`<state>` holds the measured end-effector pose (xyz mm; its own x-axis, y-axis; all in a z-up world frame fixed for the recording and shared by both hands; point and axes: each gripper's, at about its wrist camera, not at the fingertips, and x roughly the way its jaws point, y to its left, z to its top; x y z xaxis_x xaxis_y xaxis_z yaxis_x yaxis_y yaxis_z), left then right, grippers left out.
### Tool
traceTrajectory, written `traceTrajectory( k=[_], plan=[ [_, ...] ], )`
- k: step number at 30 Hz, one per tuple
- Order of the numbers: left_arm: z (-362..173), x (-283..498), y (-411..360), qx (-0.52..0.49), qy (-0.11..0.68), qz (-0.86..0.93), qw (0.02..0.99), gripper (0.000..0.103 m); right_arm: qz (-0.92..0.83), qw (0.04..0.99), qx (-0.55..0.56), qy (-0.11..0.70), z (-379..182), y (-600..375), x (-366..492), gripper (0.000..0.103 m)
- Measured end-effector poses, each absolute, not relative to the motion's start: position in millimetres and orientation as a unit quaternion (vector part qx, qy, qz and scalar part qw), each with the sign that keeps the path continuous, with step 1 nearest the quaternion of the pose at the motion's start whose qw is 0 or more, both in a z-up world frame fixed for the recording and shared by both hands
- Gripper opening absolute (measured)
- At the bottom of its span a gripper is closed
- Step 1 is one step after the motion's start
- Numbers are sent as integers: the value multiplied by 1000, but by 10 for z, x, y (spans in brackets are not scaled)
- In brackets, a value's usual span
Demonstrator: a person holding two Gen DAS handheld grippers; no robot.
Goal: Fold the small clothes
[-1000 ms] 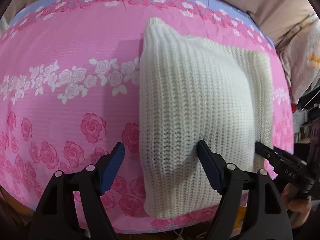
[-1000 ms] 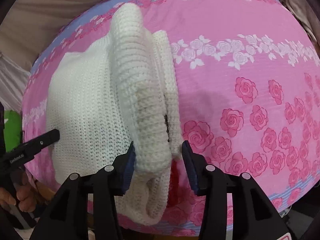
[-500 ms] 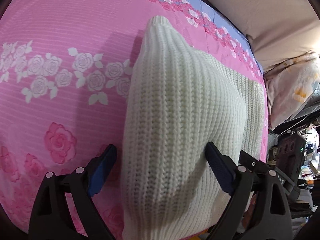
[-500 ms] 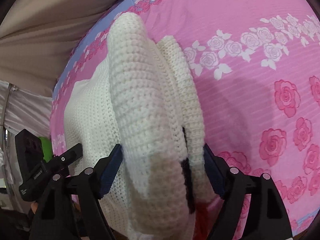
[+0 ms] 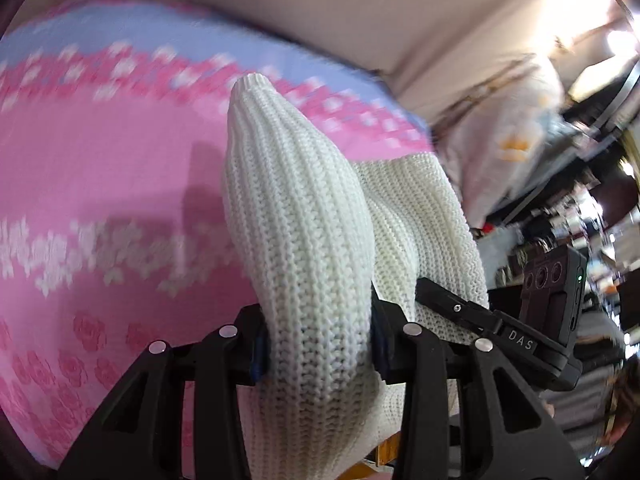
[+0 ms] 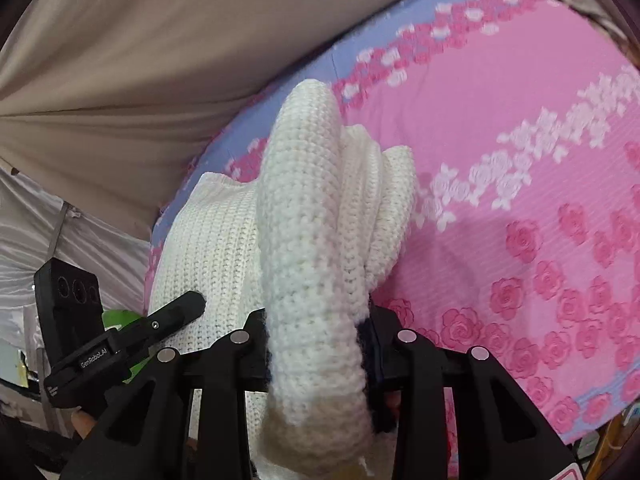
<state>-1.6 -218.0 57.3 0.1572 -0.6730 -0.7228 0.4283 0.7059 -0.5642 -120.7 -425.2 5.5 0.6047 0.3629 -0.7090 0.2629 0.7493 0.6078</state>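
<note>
Both grippers' jaws just closing, now clamp near edge of white knit sweater (image 5: 296, 216), raised off pink bedspread (image 5: 100, 184). Left gripper (image 5: 318, 344), right gripper (image 6: 316, 350) side by side; sweater's length runs straight ahead from fingers.

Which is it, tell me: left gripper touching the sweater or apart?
Touching. The left wrist view shows the left gripper with both pads pressed into the bunched sweater, its jaws having just closed.
</note>
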Motion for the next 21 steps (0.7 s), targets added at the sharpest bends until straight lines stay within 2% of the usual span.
traceTrajectory(
  k=[7, 12, 15, 16, 17, 19, 21],
  plan=[
    [2062, -54, -1973, -93, 375, -456, 802, 39, 42, 916, 280, 283, 1711, -4163, -1392, 33],
    [2680, 145, -1327, -94, 300, -444, 839, 41, 94, 942, 235, 220, 2333, -3673, -958, 35],
    [2569, 513, -948, -106, 310, -410, 851, 46, 104, 941, 231, 224, 2233, -3336, -534, 39],
    [2365, 729, -806, -119, 329, -395, 849, 52, 106, 937, 231, 239, 2061, -3230, -307, 48],
    [2213, 870, -715, -129, 338, -380, 851, 56, 104, 934, 230, 253, 1882, -3150, -140, 49],
    [1659, 1169, -500, -138, 366, -319, 863, 67, 72, 927, 221, 294, 1297, -3026, 242, 54],
    [1028, 1324, -323, -115, 424, -235, 867, 65, 30, 903, 222, 367, 657, -2996, 491, 54]
  ],
)
